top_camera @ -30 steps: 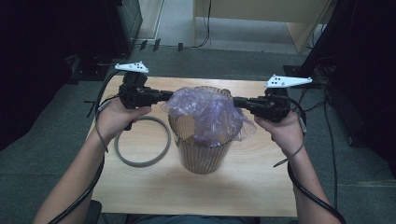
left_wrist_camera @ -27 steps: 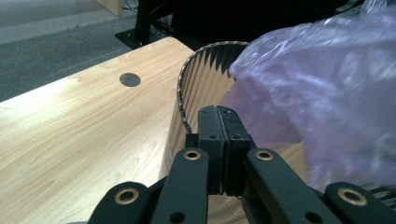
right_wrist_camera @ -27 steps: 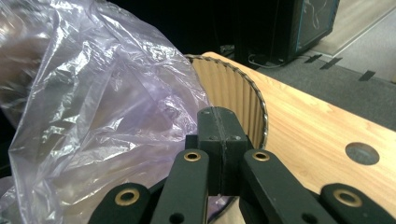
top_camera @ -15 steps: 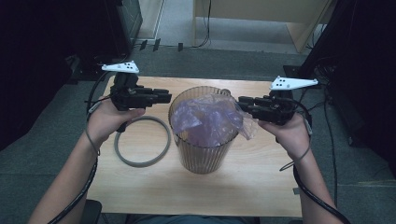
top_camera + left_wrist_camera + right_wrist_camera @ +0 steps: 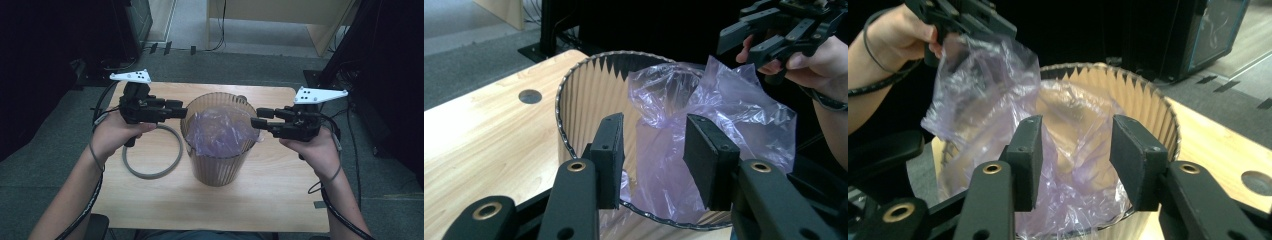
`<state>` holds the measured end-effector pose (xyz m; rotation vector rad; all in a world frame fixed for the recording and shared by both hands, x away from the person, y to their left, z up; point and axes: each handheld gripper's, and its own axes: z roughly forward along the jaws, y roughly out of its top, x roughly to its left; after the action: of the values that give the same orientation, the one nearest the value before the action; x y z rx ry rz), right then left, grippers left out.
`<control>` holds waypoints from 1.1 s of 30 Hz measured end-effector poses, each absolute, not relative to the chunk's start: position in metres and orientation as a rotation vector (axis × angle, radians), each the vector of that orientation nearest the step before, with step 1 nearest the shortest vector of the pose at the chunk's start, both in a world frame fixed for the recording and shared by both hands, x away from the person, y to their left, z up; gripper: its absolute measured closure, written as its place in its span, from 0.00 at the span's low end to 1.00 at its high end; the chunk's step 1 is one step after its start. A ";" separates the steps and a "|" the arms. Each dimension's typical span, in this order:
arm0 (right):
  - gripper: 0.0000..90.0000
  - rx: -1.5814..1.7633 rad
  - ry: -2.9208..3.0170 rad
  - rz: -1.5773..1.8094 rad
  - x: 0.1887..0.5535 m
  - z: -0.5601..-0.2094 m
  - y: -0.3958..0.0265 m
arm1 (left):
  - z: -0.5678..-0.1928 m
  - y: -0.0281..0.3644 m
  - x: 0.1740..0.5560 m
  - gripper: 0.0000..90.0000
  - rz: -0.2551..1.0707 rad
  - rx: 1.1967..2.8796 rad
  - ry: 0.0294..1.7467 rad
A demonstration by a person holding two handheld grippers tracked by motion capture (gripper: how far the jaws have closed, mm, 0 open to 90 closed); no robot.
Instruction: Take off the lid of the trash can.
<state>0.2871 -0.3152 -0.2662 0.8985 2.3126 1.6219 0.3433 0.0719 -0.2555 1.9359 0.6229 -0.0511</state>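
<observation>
A ribbed brown see-through bin (image 5: 215,167) stands mid-table with a crumpled purple plastic bag (image 5: 222,132) sunk inside it. My left gripper (image 5: 180,109) hovers at the bin's left rim. Its jaws have just been opening, and the pads stand apart from the bag. My right gripper (image 5: 257,118) hovers at the right rim, its jaws likewise just opened and free of the film. The left gripper view has its jaws (image 5: 654,130) framing the bag (image 5: 724,110) and the bin wall (image 5: 589,90). Seen from the right gripper (image 5: 1075,132), the bag (image 5: 983,85) rises above the bin (image 5: 1143,95).
A grey ring (image 5: 150,172) lies flat on the wooden table (image 5: 280,195) left of the bin, under my left hand. Cables trail from both grippers off the table sides. Dark cabinets stand around the table; a round hole (image 5: 530,96) marks the tabletop.
Both grippers have let go of the bag's edges and opened. The bag, first stretched above the rim, has sunk into the bin. The hands have drawn slightly outward.
</observation>
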 end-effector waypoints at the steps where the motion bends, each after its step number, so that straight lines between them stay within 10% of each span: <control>1: 0.62 0.903 2.317 1.618 0.289 -0.268 -0.315 | -0.256 0.071 0.344 0.65 -0.052 1.940 0.625; 24: 0.63 0.913 2.382 1.508 0.329 -0.287 -0.303 | -0.275 0.038 0.365 0.61 -0.126 2.015 0.626; 29: 1.00 0.893 2.459 1.439 0.328 -0.292 -0.294 | -0.278 0.036 0.363 0.66 -0.120 2.037 0.618; 33: 1.00 0.926 2.448 1.465 0.327 -0.287 -0.293 | -0.273 0.040 0.363 0.64 -0.104 2.012 0.621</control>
<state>0.3272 -0.2932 -0.2874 0.9262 2.4484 1.4648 0.3627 0.0395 -0.2727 2.0124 0.6208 -0.1038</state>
